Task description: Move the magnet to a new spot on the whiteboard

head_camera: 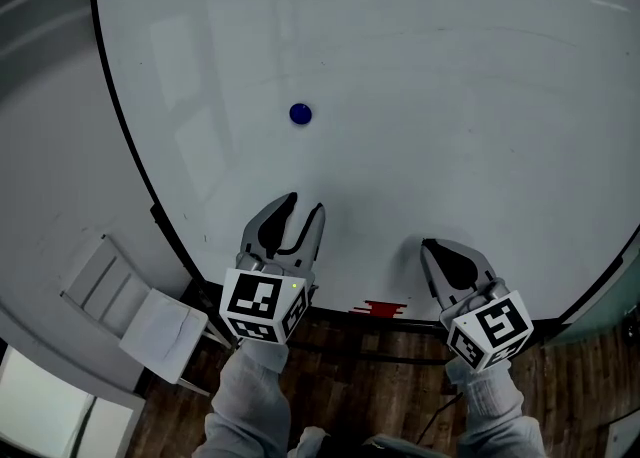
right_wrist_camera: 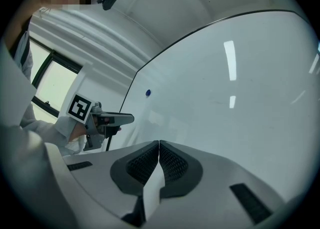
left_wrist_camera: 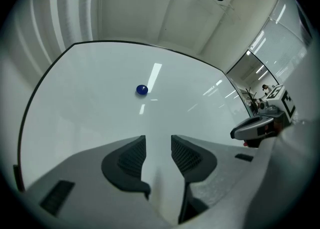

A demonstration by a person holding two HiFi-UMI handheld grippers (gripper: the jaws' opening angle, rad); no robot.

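Observation:
A small round blue magnet (head_camera: 300,113) sticks to the white whiteboard (head_camera: 420,66), left of its middle; it also shows as the magnet (left_wrist_camera: 142,90) in the left gripper view and as a tiny dot of magnet (right_wrist_camera: 148,93) in the right gripper view. My left gripper (head_camera: 305,203) hangs below the magnet, apart from it, jaws open with nothing between them (left_wrist_camera: 158,148). My right gripper (head_camera: 428,245) is low at the board's lower right, jaws shut together and empty (right_wrist_camera: 159,154).
The whiteboard has a thin black frame (head_camera: 130,141). A red object (head_camera: 380,308) lies at its lower edge between the grippers. A white cabinet or shelf (head_camera: 130,306) stands lower left on the wooden floor (head_camera: 380,396).

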